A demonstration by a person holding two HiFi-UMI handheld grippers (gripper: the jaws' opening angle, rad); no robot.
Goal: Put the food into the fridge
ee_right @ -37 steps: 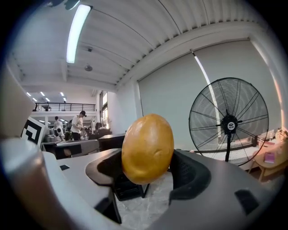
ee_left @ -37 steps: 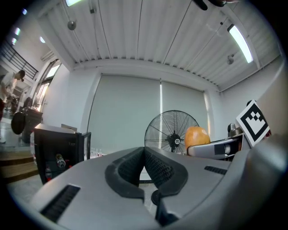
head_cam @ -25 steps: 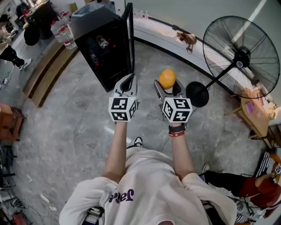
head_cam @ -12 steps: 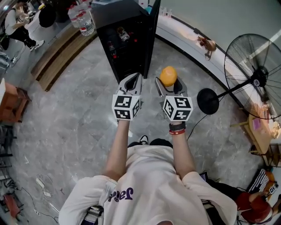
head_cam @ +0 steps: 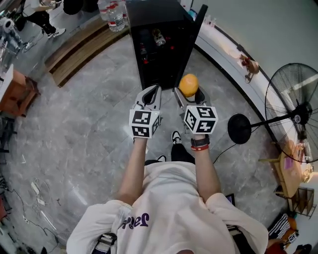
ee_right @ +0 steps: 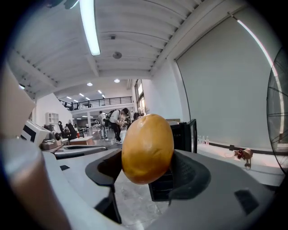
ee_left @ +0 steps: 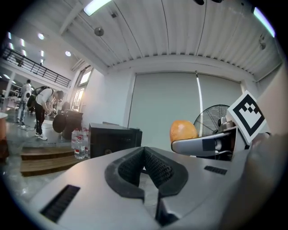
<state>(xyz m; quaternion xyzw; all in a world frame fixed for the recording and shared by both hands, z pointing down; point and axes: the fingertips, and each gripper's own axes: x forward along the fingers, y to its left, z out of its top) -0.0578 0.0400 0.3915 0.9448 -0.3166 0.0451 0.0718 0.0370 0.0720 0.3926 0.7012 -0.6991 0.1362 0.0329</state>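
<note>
My right gripper (head_cam: 189, 94) is shut on an orange-yellow round fruit (head_cam: 189, 85), which fills the middle of the right gripper view (ee_right: 147, 148) between the dark pads. My left gripper (head_cam: 151, 94) is shut with nothing between its pads (ee_left: 145, 167), level with the right one. Just ahead of both stands a small black fridge (head_cam: 154, 47) with its door (head_cam: 197, 26) swung open to the right; bottles and small items show on its shelves. In the left gripper view the fridge (ee_left: 112, 140) is to the left and the fruit (ee_left: 183, 130) to the right.
A grey marble floor (head_cam: 79, 124) lies below. A standing fan (head_cam: 293, 119) with a round base (head_cam: 240, 129) is at the right. Wooden steps (head_cam: 82, 49) with water bottles (head_cam: 112, 14) sit left of the fridge. A curved white ledge (head_cam: 233, 59) runs behind. People stand far left.
The fridge has drawn nearer and more central in the head view as the person walks toward it. Both grippers keep their pose, and the fruit stays held.
</note>
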